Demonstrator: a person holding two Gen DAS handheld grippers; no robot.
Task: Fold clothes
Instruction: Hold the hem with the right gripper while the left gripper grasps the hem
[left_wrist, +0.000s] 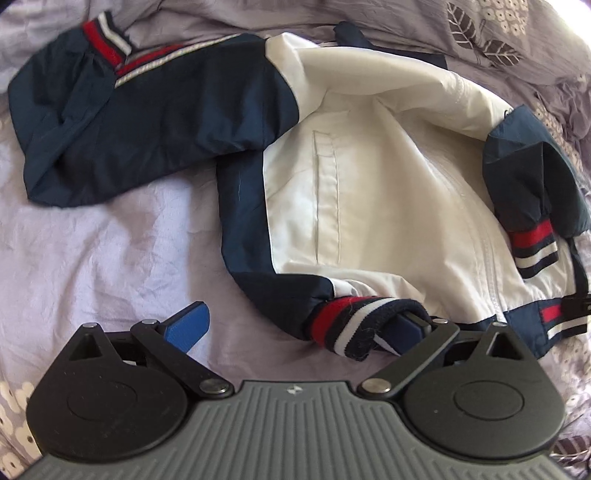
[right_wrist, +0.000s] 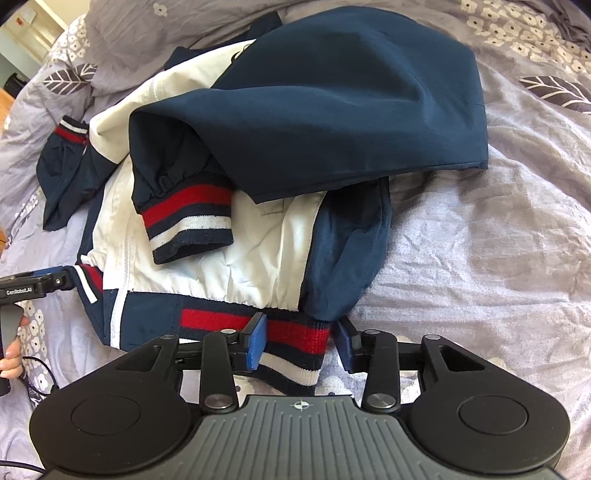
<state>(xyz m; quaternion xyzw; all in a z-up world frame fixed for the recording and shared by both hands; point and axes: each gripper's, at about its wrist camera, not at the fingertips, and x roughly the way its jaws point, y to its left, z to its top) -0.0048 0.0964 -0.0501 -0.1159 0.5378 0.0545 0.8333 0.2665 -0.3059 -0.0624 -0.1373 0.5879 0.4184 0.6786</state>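
Observation:
A navy and white jacket (left_wrist: 369, 177) with red, white and navy ribbed bands lies front up on the bed. One navy sleeve (left_wrist: 147, 122) stretches left; the other sleeve's cuff (left_wrist: 532, 247) is folded over the white chest. My left gripper (left_wrist: 295, 328) is open at the hem's left corner (left_wrist: 343, 325), its right fingertip (left_wrist: 406, 326) tucked against the ribbed band. My right gripper (right_wrist: 301, 343) is open and straddles the striped hem (right_wrist: 295, 332) near its right corner. The folded sleeve (right_wrist: 332, 110) and cuff (right_wrist: 188, 221) lie just beyond.
A wrinkled lavender bedsheet (left_wrist: 103, 251) with leaf and flower prints (right_wrist: 554, 88) covers the whole surface. In the right wrist view the other gripper (right_wrist: 33, 288) and a hand (right_wrist: 11, 358) on its handle show at the left edge, with a cable below.

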